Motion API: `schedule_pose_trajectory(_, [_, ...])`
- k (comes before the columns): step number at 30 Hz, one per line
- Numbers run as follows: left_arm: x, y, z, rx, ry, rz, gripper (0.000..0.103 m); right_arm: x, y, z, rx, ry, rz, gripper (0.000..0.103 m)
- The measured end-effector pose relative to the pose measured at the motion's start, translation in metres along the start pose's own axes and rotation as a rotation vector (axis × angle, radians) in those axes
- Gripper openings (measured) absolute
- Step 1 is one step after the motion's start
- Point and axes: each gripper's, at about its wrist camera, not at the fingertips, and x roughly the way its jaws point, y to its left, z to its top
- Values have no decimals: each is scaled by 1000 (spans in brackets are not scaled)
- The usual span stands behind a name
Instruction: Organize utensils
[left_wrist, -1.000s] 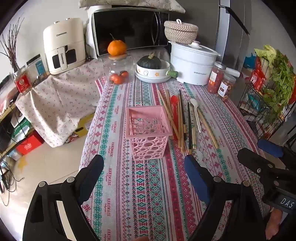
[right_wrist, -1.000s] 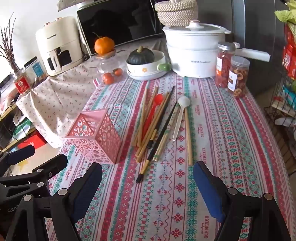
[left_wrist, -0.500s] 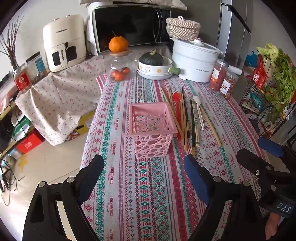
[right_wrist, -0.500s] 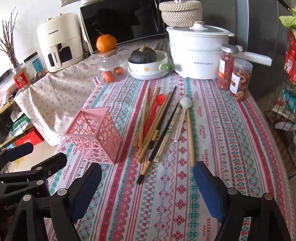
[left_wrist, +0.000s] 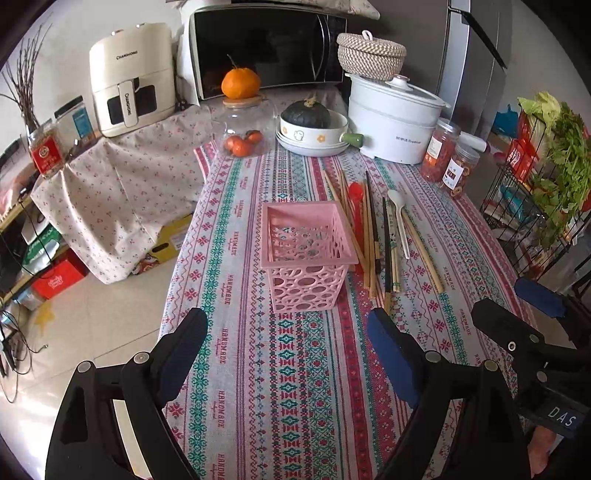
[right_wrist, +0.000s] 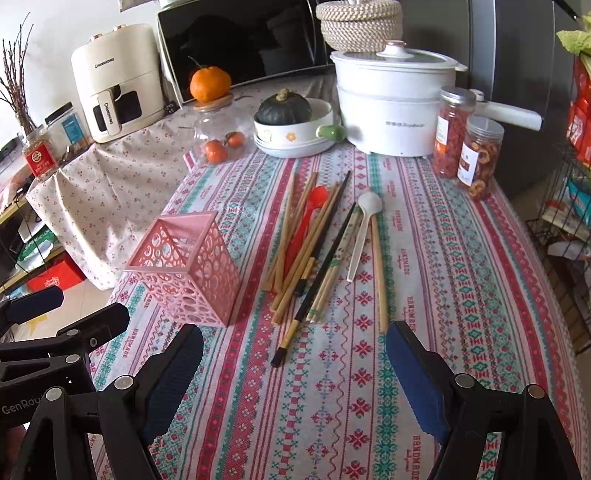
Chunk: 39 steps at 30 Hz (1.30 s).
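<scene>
A pink perforated square holder (left_wrist: 307, 254) stands empty on the patterned tablecloth; it also shows in the right wrist view (right_wrist: 184, 267). To its right lies a loose pile of wooden and black chopsticks (right_wrist: 306, 254), a red spoon (right_wrist: 304, 225) and a white spoon (right_wrist: 364, 230). The pile shows in the left wrist view too (left_wrist: 373, 236). My left gripper (left_wrist: 286, 349) is open and empty, short of the holder. My right gripper (right_wrist: 295, 363) is open and empty, just short of the chopstick ends.
At the table's far end stand a glass jar with tangerines (left_wrist: 242, 136), a bowl with a squash (left_wrist: 314, 129), a white cooker (left_wrist: 393, 122) and two snack jars (left_wrist: 452, 162). A wire rack with greens (left_wrist: 543, 192) stands right. The table's left edge drops to the floor.
Both grippers have moved a little forward toward the holder and the utensils, which now look closer. Nothing on the table has moved.
</scene>
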Motion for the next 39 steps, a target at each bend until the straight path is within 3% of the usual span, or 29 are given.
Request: schedule_pose_trajectory(39, [12, 5, 0, -21, 25, -17, 90, 7, 2, 1, -1, 29, -19, 85])
